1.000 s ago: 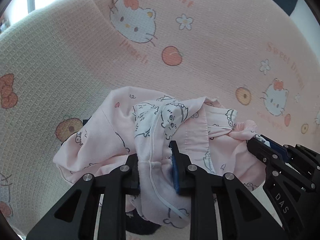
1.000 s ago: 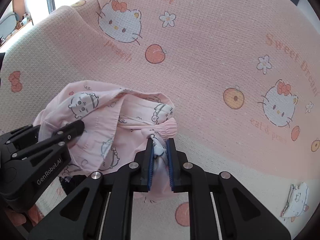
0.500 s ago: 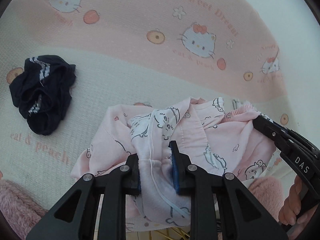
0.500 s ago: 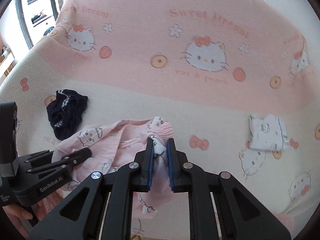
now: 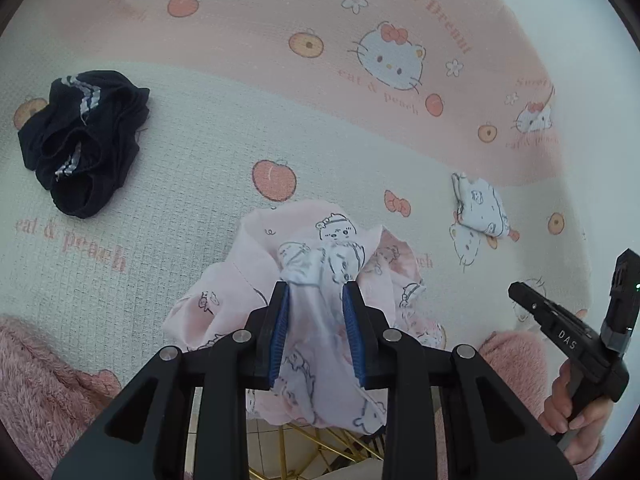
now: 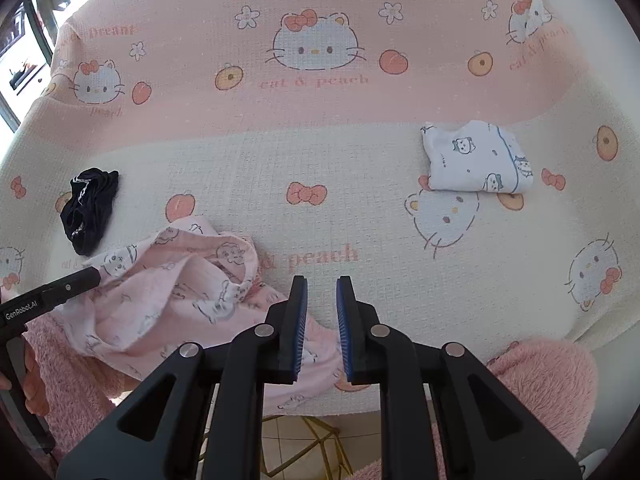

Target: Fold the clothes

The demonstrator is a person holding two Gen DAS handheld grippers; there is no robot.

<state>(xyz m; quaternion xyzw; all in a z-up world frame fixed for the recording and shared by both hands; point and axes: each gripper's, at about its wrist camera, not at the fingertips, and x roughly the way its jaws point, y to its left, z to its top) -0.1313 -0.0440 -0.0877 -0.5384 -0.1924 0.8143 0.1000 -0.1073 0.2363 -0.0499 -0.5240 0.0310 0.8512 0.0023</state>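
Two grippers over a bed blanket (image 6: 360, 220), one pink garment (image 5: 240, 272) being worked. It sits crumpled at the near edge of the blanket, part of it hanging off the near side, probably pulled there to give flat room beyond it for spreading.

Left gripper (image 5: 314, 284): the jaws are opening with a white-printed bunch of the garment between them. The cloth fills the gap and touches both pads, so it looks like a release just starting, not finished. Likely reason: the garment is now where it is wanted and needs a fresh hold at a hem or corner.

Right gripper (image 6: 322, 280): jaws a narrow slot apart and opening, nothing between them, only blanket showing through. It hangs right of the garment, apart from it, pointing down at bare blanket. My guess is it is free to go for a new edge.

Dark garment (image 5: 84, 140) lies crumpled far left, well apart, seemingly waiting its turn. White garment (image 6: 476, 160) lies folded flat far right, seemingly the done pile. So sorting probably runs left to right.

Judged stage: laying out, no fold made on the pink one yet.

Risk: the hanging part may drag the garment off the near edge once it is let go.
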